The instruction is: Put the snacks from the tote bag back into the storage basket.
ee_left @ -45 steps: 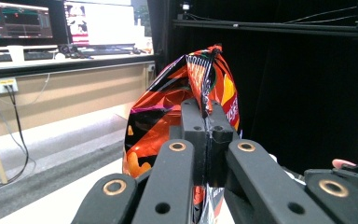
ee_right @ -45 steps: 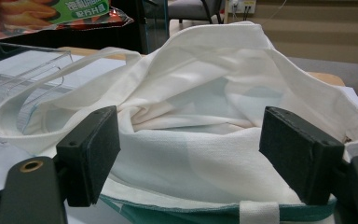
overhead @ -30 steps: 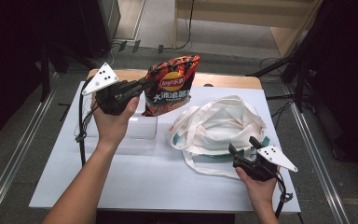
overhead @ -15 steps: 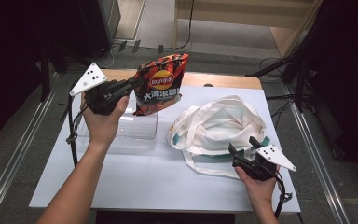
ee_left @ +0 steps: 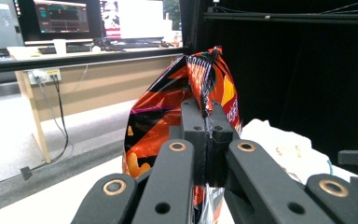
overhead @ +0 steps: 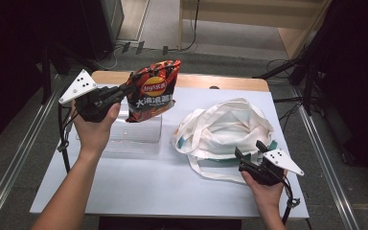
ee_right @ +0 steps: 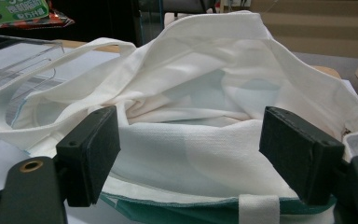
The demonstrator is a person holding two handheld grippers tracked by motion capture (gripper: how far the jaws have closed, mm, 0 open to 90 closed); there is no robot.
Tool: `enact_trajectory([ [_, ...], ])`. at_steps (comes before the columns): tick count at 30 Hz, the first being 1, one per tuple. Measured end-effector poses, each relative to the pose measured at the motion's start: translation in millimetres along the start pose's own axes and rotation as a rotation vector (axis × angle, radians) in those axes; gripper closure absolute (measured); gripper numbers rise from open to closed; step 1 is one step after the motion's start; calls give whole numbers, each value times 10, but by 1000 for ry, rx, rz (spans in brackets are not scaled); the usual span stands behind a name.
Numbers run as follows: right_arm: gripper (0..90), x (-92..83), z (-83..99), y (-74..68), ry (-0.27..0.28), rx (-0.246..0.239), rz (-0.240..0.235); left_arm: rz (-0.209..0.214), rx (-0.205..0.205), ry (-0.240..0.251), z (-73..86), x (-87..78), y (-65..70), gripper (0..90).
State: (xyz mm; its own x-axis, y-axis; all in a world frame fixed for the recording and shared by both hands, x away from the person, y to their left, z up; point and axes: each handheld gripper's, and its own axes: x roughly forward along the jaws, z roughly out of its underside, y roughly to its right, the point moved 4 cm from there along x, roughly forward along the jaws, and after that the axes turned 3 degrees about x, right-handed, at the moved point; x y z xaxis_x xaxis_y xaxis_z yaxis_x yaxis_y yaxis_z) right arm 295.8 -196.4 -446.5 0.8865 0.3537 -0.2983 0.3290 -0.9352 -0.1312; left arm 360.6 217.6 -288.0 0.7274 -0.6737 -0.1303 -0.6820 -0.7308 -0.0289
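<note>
holding the crisp bag [overhead: 152,91] by its side seam, your left gripper [overhead: 124,91] has its jaws pinched tight on the foil; in the left gripper view the seam [ee_left: 208,84] runs straight up from between the closed pads. over the last second you have carried the bag away from the white tote bag [overhead: 225,127], toward the left side of the bench [overhead: 139,187], so it now hangs in the air above the clear plastic tray [overhead: 134,136] rather than next to the tote. it looks clear of the tray, not resting in it, though its bottom edge is close.

your right gripper [overhead: 250,155] has not shifted. its jaws stand spread at the near rim of the tote, and in the right gripper view the cloth [ee_right: 191,154] lies between the two pads without either pressing on it.

judging from this, the bag is out of the tote and on its way to the tray. what remains is to lower it into the tray and let go, while the right jaws are placed to steady the tote if needed.
</note>
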Motion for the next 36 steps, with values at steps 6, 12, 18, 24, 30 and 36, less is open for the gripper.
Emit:
enact_trajectory([
  [6, 210, 9, 14, -6, -8, 2, 1, -5, -15, 5, 86, -115, -57, 900],
  [12, 212, 19, 26, -5, -12, 0, 5, -13, -11, 8, 195, -237, -145, 900],
  [18, 213, 27, 42, 4, -21, 8, 12, -10, -42, 12, 320, -314, -231, 900],
  [24, 213, 31, 49, 4, -26, 0, 19, -1, -35, 6, 341, -380, -306, 900],
  [30, 214, 17, 53, 33, -22, 8, 25, 12, -44, -29, 460, -391, -408, 900],
  [36, 214, 20, 67, 25, -31, 5, 24, 28, -63, -85, 635, -295, -495, 900],
])
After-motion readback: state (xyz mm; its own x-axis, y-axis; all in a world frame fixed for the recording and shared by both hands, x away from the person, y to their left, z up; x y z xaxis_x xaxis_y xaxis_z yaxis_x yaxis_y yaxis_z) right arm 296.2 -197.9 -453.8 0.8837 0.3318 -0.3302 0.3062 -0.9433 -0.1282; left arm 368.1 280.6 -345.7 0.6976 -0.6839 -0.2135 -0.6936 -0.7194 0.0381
